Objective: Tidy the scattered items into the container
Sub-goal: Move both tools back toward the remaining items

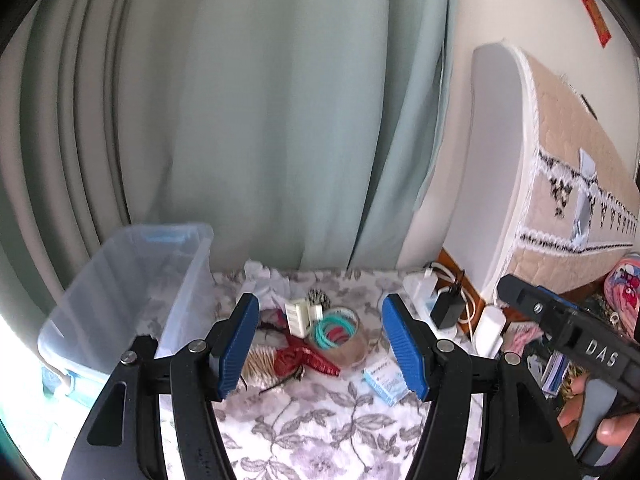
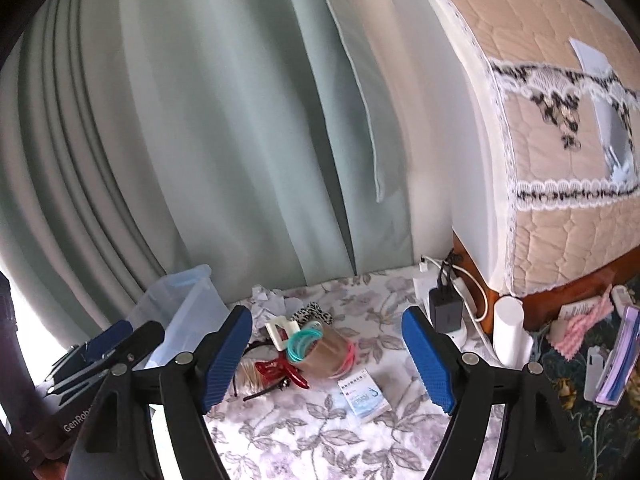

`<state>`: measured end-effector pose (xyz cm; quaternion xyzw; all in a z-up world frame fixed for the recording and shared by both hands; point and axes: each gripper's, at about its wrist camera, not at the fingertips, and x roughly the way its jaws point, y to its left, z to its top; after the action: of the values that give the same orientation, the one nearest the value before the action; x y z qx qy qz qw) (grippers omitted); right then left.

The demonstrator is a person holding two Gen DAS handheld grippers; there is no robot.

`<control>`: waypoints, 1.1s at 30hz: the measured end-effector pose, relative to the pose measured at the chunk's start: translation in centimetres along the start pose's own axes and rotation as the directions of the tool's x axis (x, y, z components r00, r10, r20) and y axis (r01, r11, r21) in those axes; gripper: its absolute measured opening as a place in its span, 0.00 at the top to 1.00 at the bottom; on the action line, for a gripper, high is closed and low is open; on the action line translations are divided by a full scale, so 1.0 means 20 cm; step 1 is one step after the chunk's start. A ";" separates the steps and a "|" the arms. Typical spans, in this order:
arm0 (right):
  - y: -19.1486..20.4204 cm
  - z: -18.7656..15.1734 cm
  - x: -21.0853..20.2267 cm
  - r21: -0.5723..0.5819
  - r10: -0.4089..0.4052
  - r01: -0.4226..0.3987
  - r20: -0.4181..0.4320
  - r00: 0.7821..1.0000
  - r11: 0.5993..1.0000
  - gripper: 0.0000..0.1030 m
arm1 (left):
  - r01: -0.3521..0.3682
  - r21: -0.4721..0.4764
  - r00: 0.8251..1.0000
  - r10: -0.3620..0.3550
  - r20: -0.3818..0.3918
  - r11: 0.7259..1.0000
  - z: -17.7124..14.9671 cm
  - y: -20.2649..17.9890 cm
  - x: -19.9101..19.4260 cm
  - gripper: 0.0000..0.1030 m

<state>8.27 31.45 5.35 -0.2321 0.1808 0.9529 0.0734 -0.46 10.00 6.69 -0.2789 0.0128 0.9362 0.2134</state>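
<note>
A clear plastic bin (image 1: 120,292) (image 2: 176,312) stands at the left on a floral cloth (image 1: 304,416). A pile of small items lies in the middle: a tape roll (image 1: 356,346) with teal and pink hair rings (image 1: 334,328), a red hair clip (image 1: 304,356) (image 2: 280,372), cotton swabs (image 1: 260,362), a white box (image 1: 297,316), a spotted scrunchie (image 1: 318,297) and a blue-white carton (image 1: 384,380) (image 2: 362,394). My left gripper (image 1: 320,346) is open and empty above the pile. My right gripper (image 2: 326,364) is open and empty, also short of the pile.
A black charger (image 1: 450,308) (image 2: 444,308) and white cables sit at the back right beside a white cylinder (image 2: 510,332). A quilt-covered appliance (image 2: 540,140) stands at the right. Green curtains (image 1: 240,120) hang behind. Crumpled tissue (image 1: 264,280) lies near the bin.
</note>
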 end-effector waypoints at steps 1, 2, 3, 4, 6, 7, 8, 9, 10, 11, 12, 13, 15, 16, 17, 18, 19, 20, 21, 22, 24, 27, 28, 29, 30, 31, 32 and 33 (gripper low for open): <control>-0.02 -0.02 0.02 0.005 0.000 0.000 -0.009 1.000 1.000 0.22 | -0.006 -0.003 1.000 0.006 -0.014 1.000 -0.02 0.00 0.02 0.36; -0.03 -0.03 0.04 0.009 -0.003 0.003 -0.019 1.000 1.000 0.22 | -0.010 -0.006 1.000 0.010 -0.027 1.000 -0.03 0.01 0.04 0.36; -0.04 -0.05 0.06 0.009 -0.008 0.009 -0.033 0.999 1.000 0.22 | -0.014 -0.008 0.999 0.013 -0.038 1.000 -0.05 0.01 0.06 0.36; -0.05 -0.07 0.09 0.008 -0.015 0.015 -0.048 0.999 1.000 0.22 | -0.013 -0.013 0.999 0.012 -0.050 1.000 -0.06 0.01 0.08 0.36; -0.07 -0.11 0.15 0.003 -0.023 0.024 -0.092 0.995 1.000 0.22 | -0.007 -0.022 0.997 0.005 -0.073 1.000 -0.09 0.02 0.12 0.35; -0.07 -0.13 0.19 -0.005 -0.028 0.028 -0.126 0.992 1.000 0.22 | -0.007 -0.030 0.996 0.005 -0.090 1.000 -0.11 0.02 0.15 0.35; -0.08 -0.16 0.24 -0.016 -0.038 0.036 -0.160 0.986 0.999 0.22 | -0.009 -0.038 0.994 0.005 -0.109 0.999 -0.13 0.03 0.18 0.35; -0.08 -0.19 0.27 -0.023 -0.050 0.046 -0.184 0.982 0.999 0.22 | -0.012 -0.045 0.992 0.006 -0.125 0.999 -0.15 0.04 0.21 0.35; -0.09 -0.21 0.31 -0.030 -0.063 0.058 -0.213 0.975 0.998 0.22 | -0.015 -0.050 0.990 0.008 -0.140 0.999 -0.17 0.05 0.25 0.35; -0.11 -0.25 0.35 -0.034 -0.073 0.067 -0.244 0.967 0.997 0.22 | -0.018 -0.055 0.988 0.010 -0.155 0.998 -0.19 0.06 0.28 0.35; -0.13 -0.28 0.39 -0.030 -0.077 0.071 -0.269 0.960 0.997 0.22 | -0.021 -0.058 0.986 0.011 -0.166 0.998 -0.20 0.06 0.30 0.35; -0.15 -0.31 0.42 -0.024 -0.079 0.076 -0.292 0.953 0.997 0.22 | -0.025 -0.062 0.984 0.014 -0.179 0.998 -0.22 0.07 0.33 0.35; -0.18 -0.36 0.48 -0.013 -0.083 0.084 -0.334 0.939 0.996 0.22 | -0.032 -0.081 0.978 0.014 -0.208 0.996 -0.26 0.09 0.39 0.35; -0.20 -0.38 0.51 -0.010 -0.086 0.088 -0.351 0.932 0.996 0.22 | -0.031 -0.091 0.975 0.010 -0.222 0.995 -0.28 0.10 0.42 0.35; -0.21 -0.40 0.53 -0.012 -0.089 0.091 -0.364 0.927 0.996 0.22 | -0.028 -0.101 0.972 0.004 -0.236 0.995 -0.30 0.11 0.45 0.35; -0.21 -0.42 0.55 -0.016 -0.093 0.094 -0.375 0.922 0.995 0.22 | -0.027 -0.105 0.969 0.000 -0.246 0.994 -0.31 0.12 0.48 0.35; -0.21 -0.43 0.58 -0.022 -0.096 0.095 -0.386 0.918 0.995 0.22 | -0.029 -0.104 0.967 0.001 -0.256 0.994 -0.32 0.13 0.50 0.35; -0.22 -0.45 0.60 -0.028 -0.097 0.094 -0.397 0.913 0.995 0.22 | -0.032 -0.103 0.964 0.003 -0.267 0.994 -0.34 0.13 0.53 0.35; -0.22 -0.47 0.62 -0.034 -0.099 0.093 -0.407 0.908 0.995 0.22 | -0.034 -0.100 0.961 0.004 -0.277 0.994 -0.35 0.13 0.56 0.35; -0.22 -0.49 0.65 -0.039 -0.097 0.089 -0.420 0.902 0.995 0.22 | -0.034 -0.097 0.958 0.005 -0.286 0.995 -0.36 0.13 0.59 0.35; -0.22 -0.52 0.69 -0.046 -0.097 0.086 -0.438 0.894 0.995 0.22 | -0.032 -0.090 0.954 0.003 -0.299 0.995 -0.38 0.13 0.64 0.35; -0.22 -0.55 0.75 -0.062 -0.109 0.090 -0.456 0.883 0.994 0.22 | -0.025 -0.080 0.948 -0.002 -0.317 0.997 -0.40 0.13 0.72 0.35; -0.22 -0.56 0.77 -0.066 -0.112 0.092 -0.462 0.880 0.994 0.22 | -0.021 -0.077 0.946 -0.005 -0.323 0.997 -0.40 0.13 0.75 0.36; -0.23 -0.57 0.79 -0.070 -0.116 0.094 -0.467 0.877 0.993 0.22 | -0.013 -0.079 0.944 -0.014 -0.331 0.997 -0.41 0.14 0.78 0.36; -0.23 -0.58 0.80 -0.071 -0.119 0.096 -0.470 0.875 0.993 0.22 | -0.007 -0.084 0.942 -0.022 -0.336 0.996 -0.41 0.14 0.80 0.36; -0.23 -0.58 0.82 -0.074 -0.119 0.095 -0.473 0.873 0.993 0.22 | -0.003 -0.090 0.941 -0.027 -0.339 0.996 -0.41 0.15 0.82 0.36; -0.23 -0.59 0.83 -0.079 -0.119 0.092 -0.476 0.871 0.993 0.22 | -0.001 -0.097 0.940 -0.033 -0.340 0.995 -0.42 0.15 0.84 0.36; -0.23 -0.59 0.85 -0.084 -0.119 0.090 -0.479 0.870 0.992 0.22 | 0.001 -0.104 0.939 -0.037 -0.341 0.995 -0.42 0.16 0.86 0.36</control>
<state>-0.73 32.20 -13.76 -0.4739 0.1523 0.8644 0.0707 -10.43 12.71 -9.75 -0.4479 -0.0008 0.8708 0.2025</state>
